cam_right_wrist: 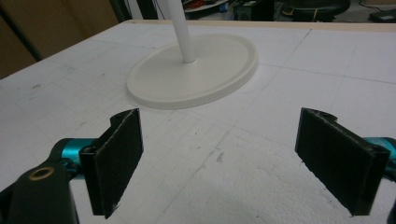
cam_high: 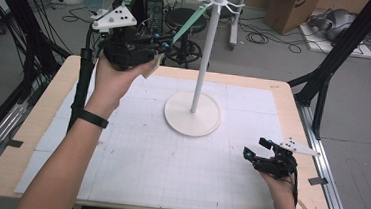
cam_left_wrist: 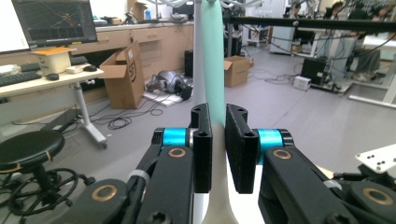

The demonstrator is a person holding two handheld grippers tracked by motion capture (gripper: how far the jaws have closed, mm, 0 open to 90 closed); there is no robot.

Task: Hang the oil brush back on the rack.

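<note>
A white gridded worktop (cam_high: 133, 170) edged in pale wood stands in a cluttered lab. Upper centre, a flat mint-green strip (cam_high: 187, 23) is clamped by the left gripper (cam_high: 162, 46), raised toward the white hooked stand (cam_high: 205, 61). Hanging it seems underway; a hook must be met next. At lower right, the right gripper (cam_high: 256, 149) rests with fingers spread, empty.

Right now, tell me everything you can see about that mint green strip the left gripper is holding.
The mint green strip is a long, flat, narrow band, plain and smooth, possibly plastic or rubber. The left gripper is shut on its lower end, its black jaws pressing both faces. From there it slants up to the hooks on top of the white stand, where its upper end seems to hang or touch. It looks straight and taut, raised well above the table.
</note>
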